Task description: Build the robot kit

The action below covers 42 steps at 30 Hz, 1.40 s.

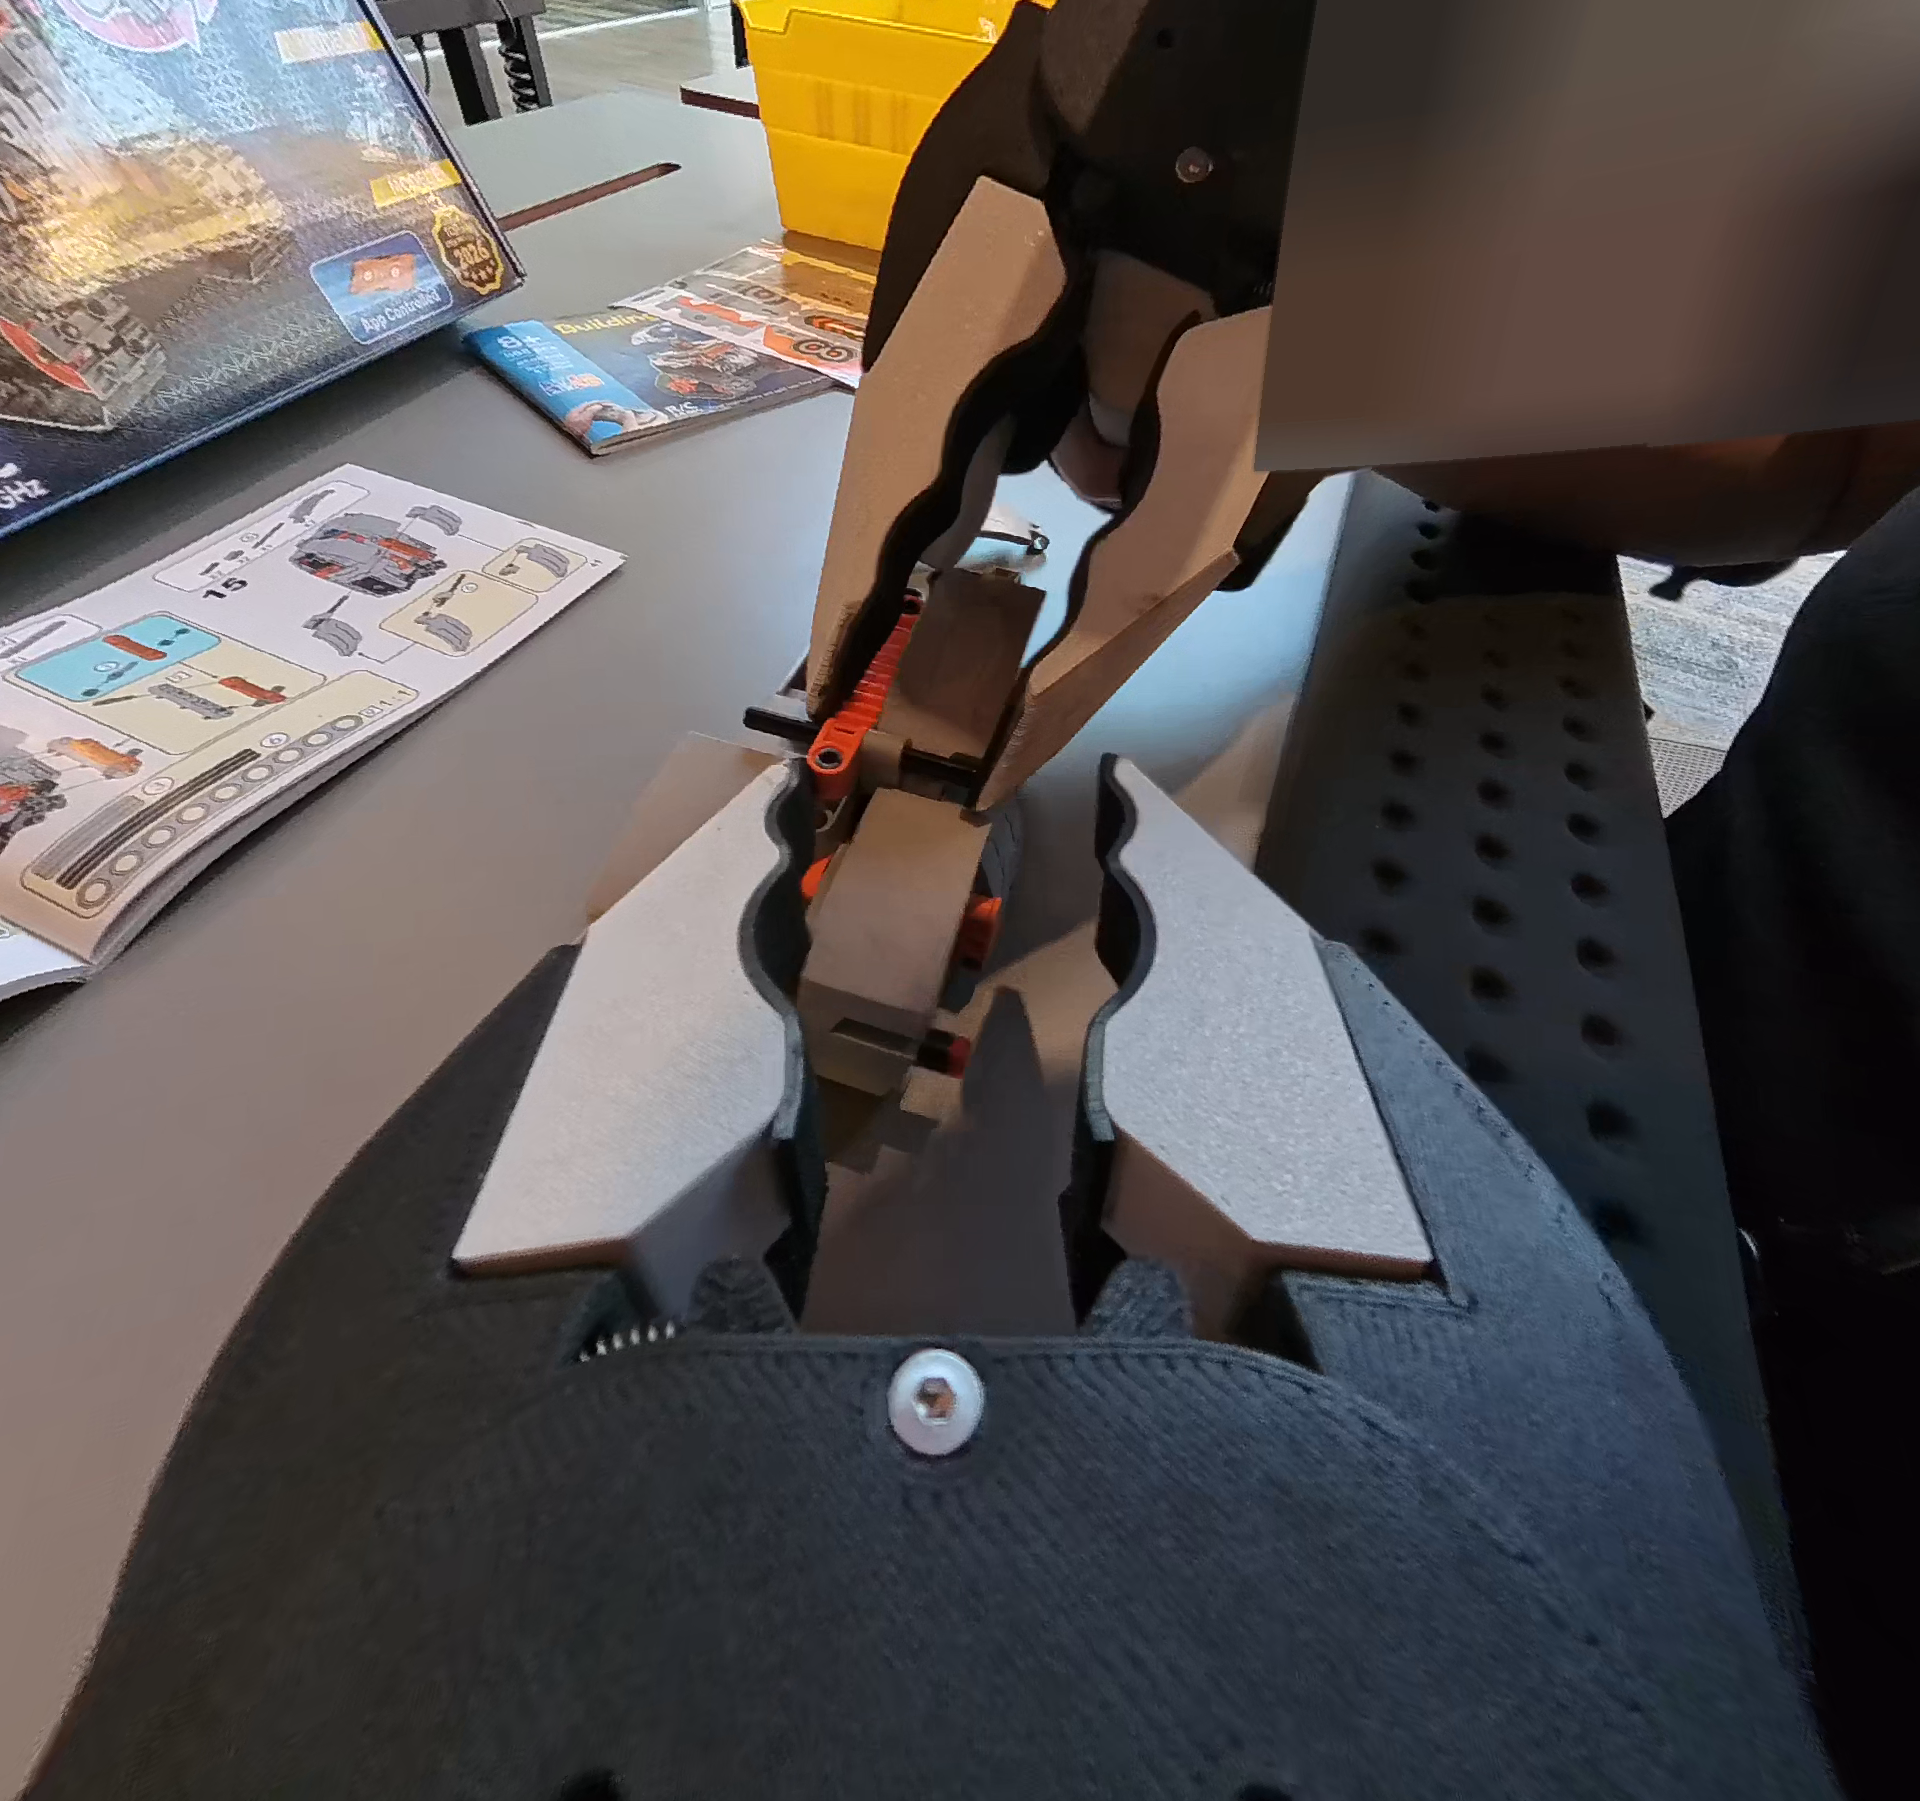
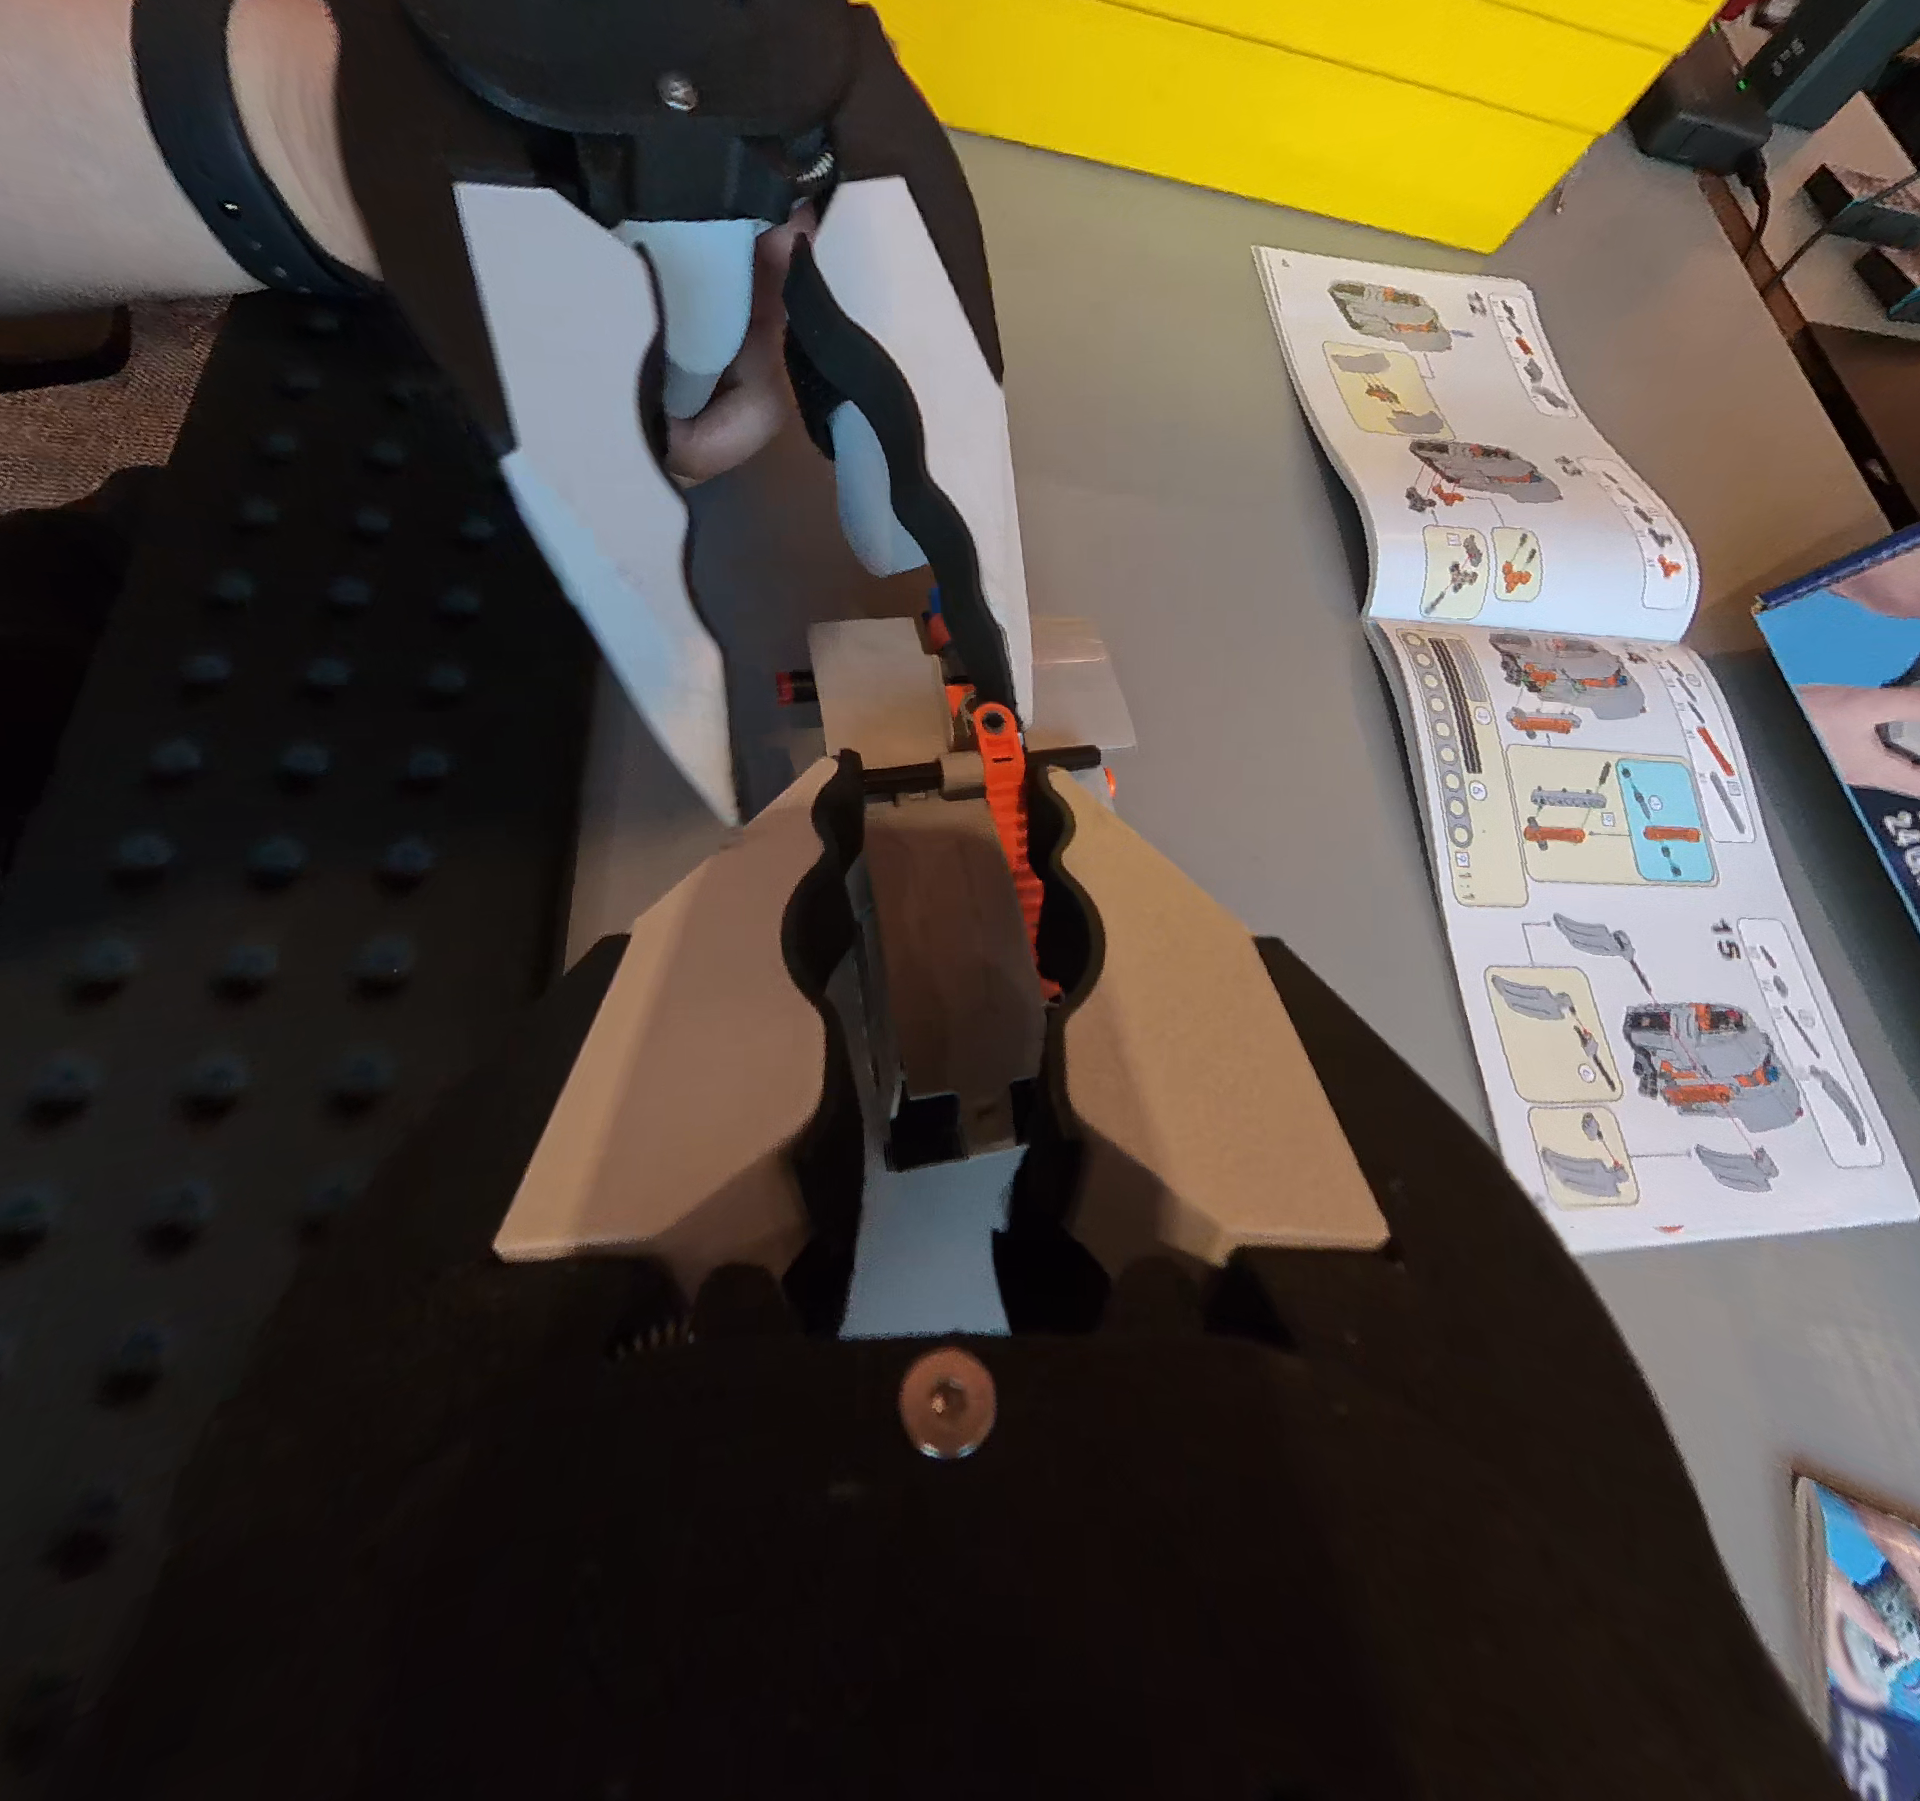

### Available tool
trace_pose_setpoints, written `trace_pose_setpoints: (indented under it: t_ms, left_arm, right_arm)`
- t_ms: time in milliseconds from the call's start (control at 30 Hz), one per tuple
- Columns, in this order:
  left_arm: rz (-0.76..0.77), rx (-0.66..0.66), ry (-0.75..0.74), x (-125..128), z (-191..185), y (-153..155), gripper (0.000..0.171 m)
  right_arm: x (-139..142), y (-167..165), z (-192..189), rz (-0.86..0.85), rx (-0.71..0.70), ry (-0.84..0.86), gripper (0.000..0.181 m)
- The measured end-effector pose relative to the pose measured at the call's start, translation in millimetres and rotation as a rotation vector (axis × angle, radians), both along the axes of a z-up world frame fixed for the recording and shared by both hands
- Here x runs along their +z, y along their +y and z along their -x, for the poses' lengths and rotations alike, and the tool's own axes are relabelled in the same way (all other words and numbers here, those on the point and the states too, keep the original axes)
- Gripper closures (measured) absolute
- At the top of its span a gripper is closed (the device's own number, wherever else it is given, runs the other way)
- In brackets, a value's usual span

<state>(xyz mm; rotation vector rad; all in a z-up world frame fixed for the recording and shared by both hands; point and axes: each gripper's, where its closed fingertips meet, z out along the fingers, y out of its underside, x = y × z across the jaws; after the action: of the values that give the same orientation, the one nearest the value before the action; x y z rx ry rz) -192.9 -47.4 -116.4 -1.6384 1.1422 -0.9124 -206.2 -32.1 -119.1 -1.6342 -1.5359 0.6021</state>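
Left wrist view: left tongs were parted, w/ a grey brick-built assembly lying between the fingers, against the left finger and clear of the right one; couldn't tell if it was actually gripped. Right tongs came in from above, opposite, clamped on the far end of the same assembly, where an orange toothed beam and a black axle stuck out. The assembly sat just above the grey surface. An open instruction booklet lay to the left, a big printed box stood behind it, a closed booklet farther back, and a yellow bin beyond. A black perforated panel ran along the right.

Right wrist view: right tongs were closed on the grey brick-built assembly, the orange toothed beam pressed against the right-hand finger, the black axle crossing at the tips. Left tongs reached in from the top, spread apart, one finger beside the assembly's far end. A person's forearm w/ a black wristband showed at upper left. The open instruction booklet lay on the surface to the right, the yellow bin behind, the box corner at the right edge, the black perforated panel at left.
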Motion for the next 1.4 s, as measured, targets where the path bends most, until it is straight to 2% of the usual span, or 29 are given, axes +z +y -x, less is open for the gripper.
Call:
trace_pose_setpoints:
  t_ms: [67, 100, 133, 167, 300, 400, 467, 567, 633, 700, 833, 900, 1033, 1100, 1200, 1400]
  left_arm:
    - [-0.017, 0.001, 0.008, 0, 1, 0, 0.125]
    - [-0.026, -0.006, 0.013, 0, 2, -1, 0.127]
    - [-0.034, -0.015, 0.018, -1, 2, -2, 0.122]
    - [-0.042, -0.018, 0.022, -1, 1, -3, 0.12]
    - [-0.079, -0.021, 0.036, -1, 3, -4, 0.12]
    - [-0.087, -0.006, 0.033, 1, 6, -2, 0.12]
    - [-0.111, 0.009, 0.059, -2, 8, 0, 0.119]
    - [-0.151, 0.037, 0.098, -5, 10, 5, 0.121]
    - [-0.164, 0.086, 0.121, -7, 17, 14, 0.121]
    - [-0.158, 0.14, 0.141, -10, 27, 24, 0.111]
    - [-0.159, 0.212, 0.161, -11, 50, 34, 0.12]
    - [-0.104, 0.192, 0.107, -7, 53, 29, 0.12]
    - [-0.064, 0.163, -0.062, 21, 52, 20, 0.127]
    - [-0.03, 0.145, -0.098, 26, 49, 16, 0.127]
    - [-0.014, 0.155, -0.046, 19, 45, 16, 0.125]
    - [-0.004, 0.079, 0.029, 6, 34, 9, 0.131]
  right_arm:
    - [2, -3, 1, 0.021, 0.035, 0.034, 0.151]
    - [3, -5, 1, 0.033, 0.051, 0.045, 0.144]
    - [2, -5, 0, 0.038, 0.046, 0.048, 0.133]
    - [2, -5, -2, 0.05, 0.05, 0.055, 0.13]
    - [11, -13, -13, 0.056, 0.133, 0.114, 0.125]
    - [8, 1, -27, 0.029, 0.098, 0.117, 0.121]
    - [4, 6, -31, 0.072, 0.082, 0.122, 0.119]
    - [2, -4, -30, 0.142, 0.134, 0.128, 0.128]
    - [-1, -7, -31, 0.123, 0.14, 0.091, 0.13]
    - [-2, -11, -33, 0.098, 0.158, 0.057, 0.132]
    - [0, -36, -32, 0.157, 0.257, 0.051, 0.14]
    - [-2, -40, -30, 0.147, 0.276, 0.037, 0.141]
    - [-1, -41, -32, 0.136, 0.285, 0.037, 0.143]
    - [2, -35, -34, 0.134, 0.261, 0.056, 0.143]
    - [5, -20, -37, 0.109, 0.203, 0.088, 0.143]
    - [0, -3, -39, 0.133, 0.129, 0.118, 0.143]
